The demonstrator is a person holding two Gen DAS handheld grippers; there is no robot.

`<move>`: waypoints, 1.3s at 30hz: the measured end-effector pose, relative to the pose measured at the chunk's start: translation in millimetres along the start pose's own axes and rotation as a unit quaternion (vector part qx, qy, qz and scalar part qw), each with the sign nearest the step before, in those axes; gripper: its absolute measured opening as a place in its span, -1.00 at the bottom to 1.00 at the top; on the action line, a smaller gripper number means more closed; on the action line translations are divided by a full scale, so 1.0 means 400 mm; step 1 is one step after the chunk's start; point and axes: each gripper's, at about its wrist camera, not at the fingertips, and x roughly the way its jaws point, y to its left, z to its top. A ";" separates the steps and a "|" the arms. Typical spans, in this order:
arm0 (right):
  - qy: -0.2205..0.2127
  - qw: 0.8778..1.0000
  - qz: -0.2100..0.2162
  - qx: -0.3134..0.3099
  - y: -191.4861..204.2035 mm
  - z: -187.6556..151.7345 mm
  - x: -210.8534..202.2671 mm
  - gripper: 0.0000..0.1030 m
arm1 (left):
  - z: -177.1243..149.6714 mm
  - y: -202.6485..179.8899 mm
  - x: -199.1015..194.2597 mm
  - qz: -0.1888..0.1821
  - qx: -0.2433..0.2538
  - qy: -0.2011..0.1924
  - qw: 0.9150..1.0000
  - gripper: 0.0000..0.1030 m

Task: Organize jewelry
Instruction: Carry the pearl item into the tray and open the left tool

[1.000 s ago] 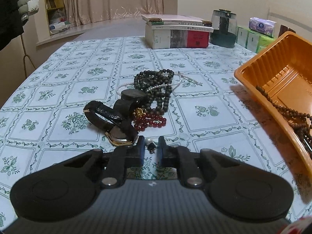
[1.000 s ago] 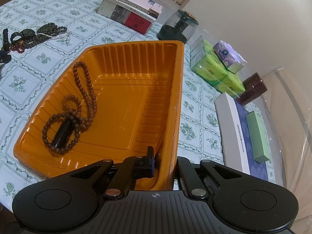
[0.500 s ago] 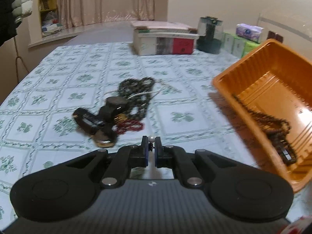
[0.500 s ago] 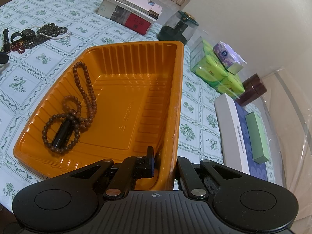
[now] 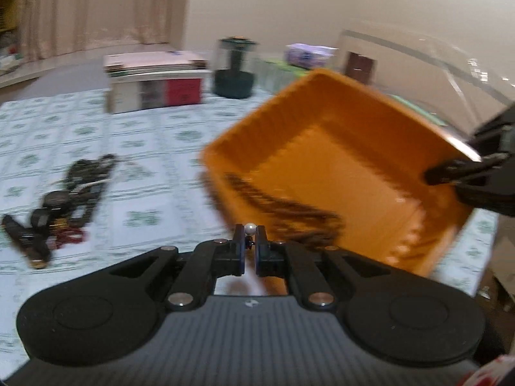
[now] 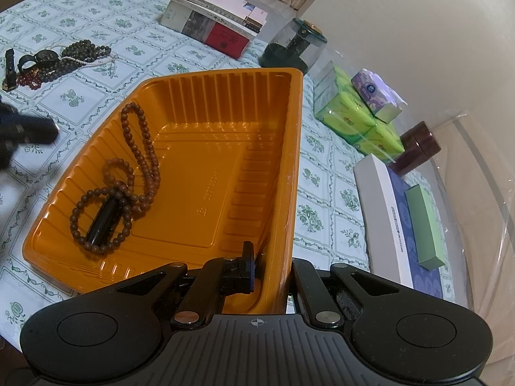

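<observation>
Tablecloth (image 5: 154, 148) blurs under me: left gripper (image 5: 249, 238) pinches a pearl earring (image 5: 249, 229) by its edge beside the orange tray (image 6: 289, 167) the right gripper (image 6: 270, 267) clamps; it may slip out short.

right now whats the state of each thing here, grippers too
left gripper: shut on a small pearl piece, near the tray's left rim
right gripper: shut on the orange tray's wall
orange tray: tipped up on the right gripper's side
brown bead string: lying in the tray
black tube: in the tray, among the beads
jewelry pile: loose on the tablecloth
</observation>
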 end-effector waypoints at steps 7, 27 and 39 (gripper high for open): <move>0.000 1.000 0.000 0.002 0.001 0.000 -0.001 -0.92 | -0.007 -0.090 0.014 -0.044 0.028 0.006 0.999 -0.91; -0.003 1.000 -0.002 0.003 0.002 -0.002 0.000 -0.92 | -0.066 0.103 -0.080 0.107 0.019 -0.007 0.994 -0.43; -0.002 1.000 -0.003 0.002 0.003 -0.002 0.000 -0.91 | -0.073 0.380 -0.072 0.216 -0.076 -0.006 0.973 -0.23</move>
